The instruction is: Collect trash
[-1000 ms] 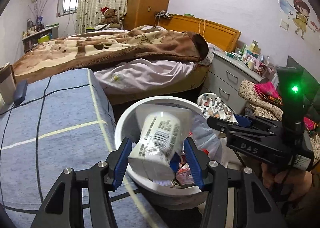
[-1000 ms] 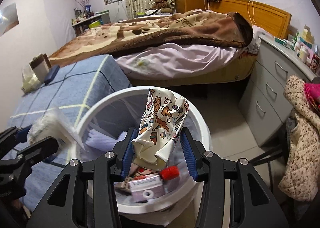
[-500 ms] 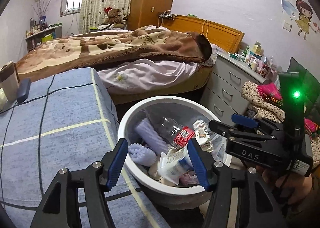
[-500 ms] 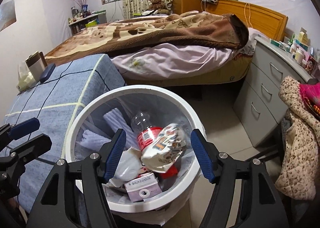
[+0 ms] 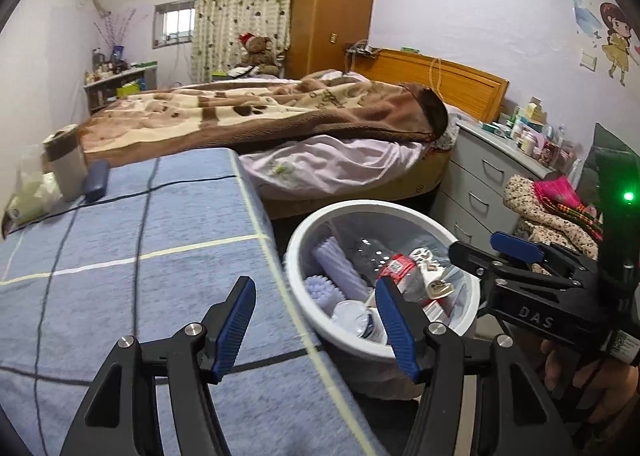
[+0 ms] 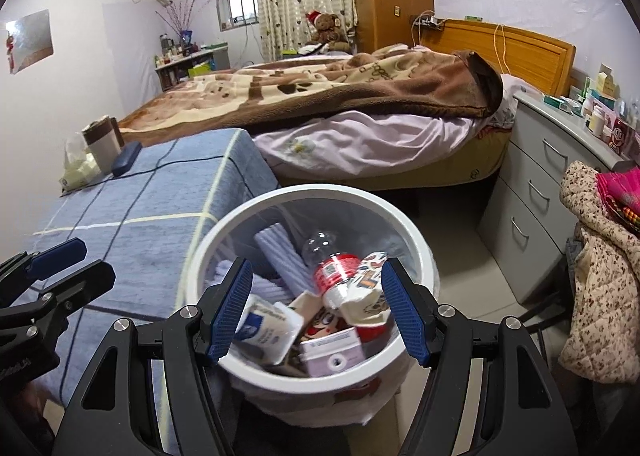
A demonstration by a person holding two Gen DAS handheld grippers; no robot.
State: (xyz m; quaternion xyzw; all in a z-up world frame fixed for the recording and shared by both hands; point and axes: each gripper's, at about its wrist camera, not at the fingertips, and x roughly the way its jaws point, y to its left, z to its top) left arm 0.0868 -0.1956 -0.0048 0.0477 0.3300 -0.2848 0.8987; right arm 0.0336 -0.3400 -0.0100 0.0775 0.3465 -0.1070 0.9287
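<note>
Trash could spill if the white bin (image 6: pixel 416 240), standing just beside the blue-covered surface (image 5: pixel 120 240) and crowded with a bottle (image 6: pixel 332 268) and cartons, gets knocked by a withdrawing hand. Left gripper (image 5: pixel 316 326), fingers released and empty after opening, tilts down over the surface's edge. Right gripper (image 6: pixel 316 312), likewise released, angles down above the bin.

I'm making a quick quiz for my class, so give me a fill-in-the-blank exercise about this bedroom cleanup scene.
1. The plastic bottle with the red label lies inside the white ____.
2. The trash bin stands on the floor beside the bed with the ____ checked cover.
3. The jaws of the right gripper are ____, with nothing held between them.
4. A teddy bear wears a ____ hat.

Missing words: trash bin; blue; open; red
</note>
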